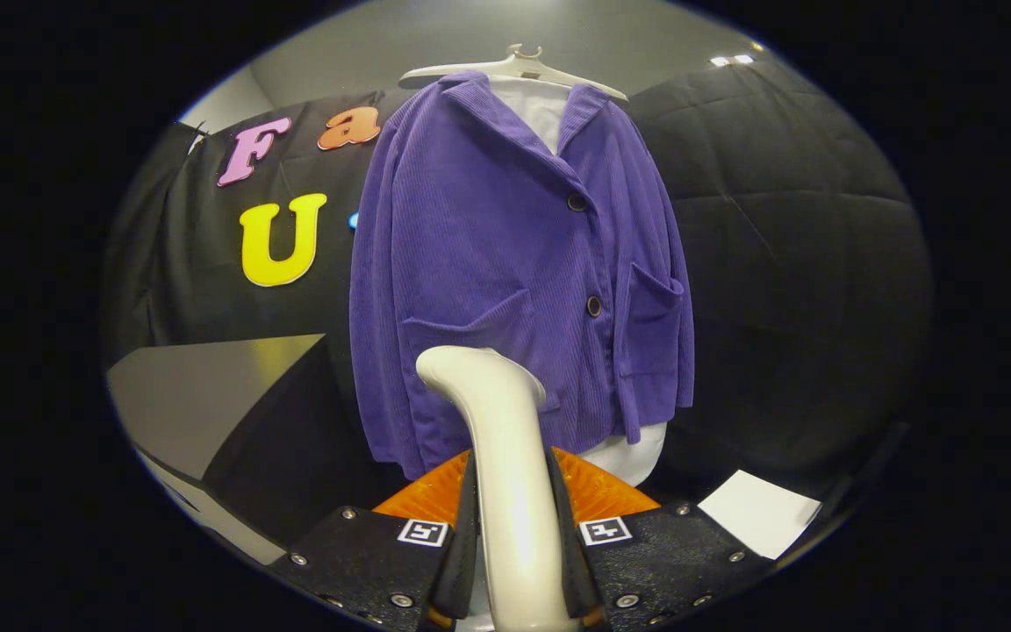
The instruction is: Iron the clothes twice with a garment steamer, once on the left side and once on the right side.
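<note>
Fingers of the hand-held gripper (512, 562) clamp the steamer (505, 456) upright, its head aimed at the jacket (505, 263) hanging at twelve o'clock for steaming.

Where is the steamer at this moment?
In the gripper view, the steamer stands clamped between the tongs, its head before the lower hem of the purple jacket on the hanger.

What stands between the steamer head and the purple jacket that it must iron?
Nothing visible does. The hand-held gripper is shut on the garment steamer, whose head points at the purple jacket on its hanger. I cannot tell whether the head touches the cloth.
</note>
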A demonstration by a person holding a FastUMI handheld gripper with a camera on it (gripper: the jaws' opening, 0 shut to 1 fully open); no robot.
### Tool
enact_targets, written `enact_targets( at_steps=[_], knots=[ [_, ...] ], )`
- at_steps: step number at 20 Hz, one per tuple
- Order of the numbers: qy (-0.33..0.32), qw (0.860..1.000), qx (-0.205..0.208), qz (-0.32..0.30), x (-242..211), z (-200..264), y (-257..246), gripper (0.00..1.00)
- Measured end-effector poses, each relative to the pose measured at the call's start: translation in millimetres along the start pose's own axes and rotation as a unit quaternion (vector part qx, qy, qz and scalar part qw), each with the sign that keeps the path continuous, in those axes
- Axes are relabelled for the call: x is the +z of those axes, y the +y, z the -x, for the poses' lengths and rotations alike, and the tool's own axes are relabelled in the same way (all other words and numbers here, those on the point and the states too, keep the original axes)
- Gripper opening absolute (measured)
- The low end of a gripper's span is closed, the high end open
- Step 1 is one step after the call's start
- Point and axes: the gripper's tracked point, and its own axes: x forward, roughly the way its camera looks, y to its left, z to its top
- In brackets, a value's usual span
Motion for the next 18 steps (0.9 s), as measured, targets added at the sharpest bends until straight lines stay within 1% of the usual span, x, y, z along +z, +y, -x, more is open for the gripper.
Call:
enact_targets(
  at_steps=[2, 5, 8, 11, 14, 18],
  knots=[
    [0.004, 1.0, 0.002, 0.006, -3, 3, -1, 0.4],
    [-0.018, 1.0, 0.002, -0.001, 22, 17, -8, 0.4],
    [-0.063, 0.998, 0.003, -0.022, 71, 36, -15, 0.4],
    [-0.11, 0.994, 0.003, -0.028, 121, 51, -19, 0.4],
    [-0.149, 0.988, -0.005, -0.038, 171, 59, -32, 0.4],
    [-0.197, 0.98, -0.025, -0.033, 230, 62, -47, 0.4]
  ],
)
